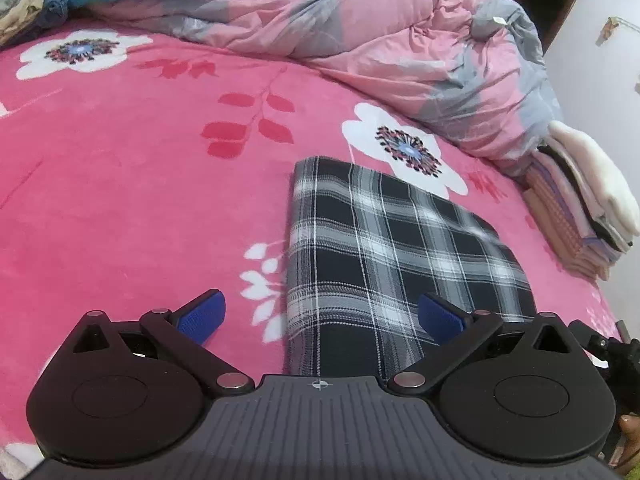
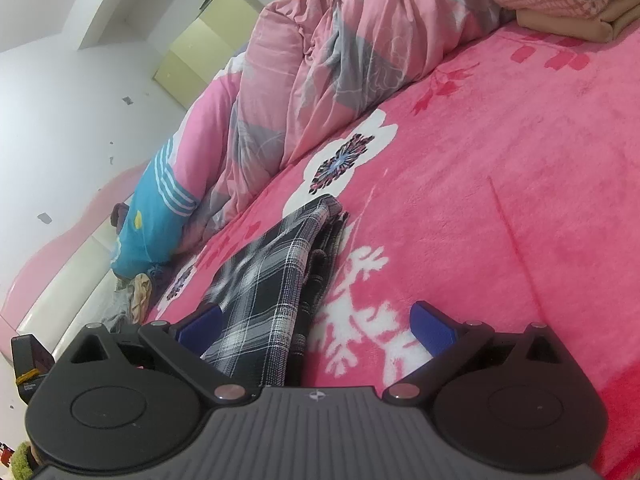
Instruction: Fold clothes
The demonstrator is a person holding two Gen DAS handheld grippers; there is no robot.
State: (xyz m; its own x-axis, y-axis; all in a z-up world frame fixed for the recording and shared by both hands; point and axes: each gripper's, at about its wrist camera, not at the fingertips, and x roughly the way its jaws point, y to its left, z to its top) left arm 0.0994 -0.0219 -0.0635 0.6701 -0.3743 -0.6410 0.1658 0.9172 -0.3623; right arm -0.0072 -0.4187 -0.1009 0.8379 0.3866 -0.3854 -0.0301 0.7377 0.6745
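folded garment (image 1: 400, 264) on bed (image 1: 140, 168), quilt (image 1: 380, 40) behind

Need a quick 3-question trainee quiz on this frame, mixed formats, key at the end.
1. True or false: the left claw is shut on the plaid garment.
2. Multiple choice: the stack of folded clothes sits where?
A. On top of the plaid garment
B. At the bed's edge, apart from the plaid garment, beside the crumpled quilt
C. On the floor
3. Fill in: the plaid garment lies folded on a pink blanket printed with white ______.

Key:
1. False. Both the left claw and the right claw are open and hold nothing.
2. B
3. flowers
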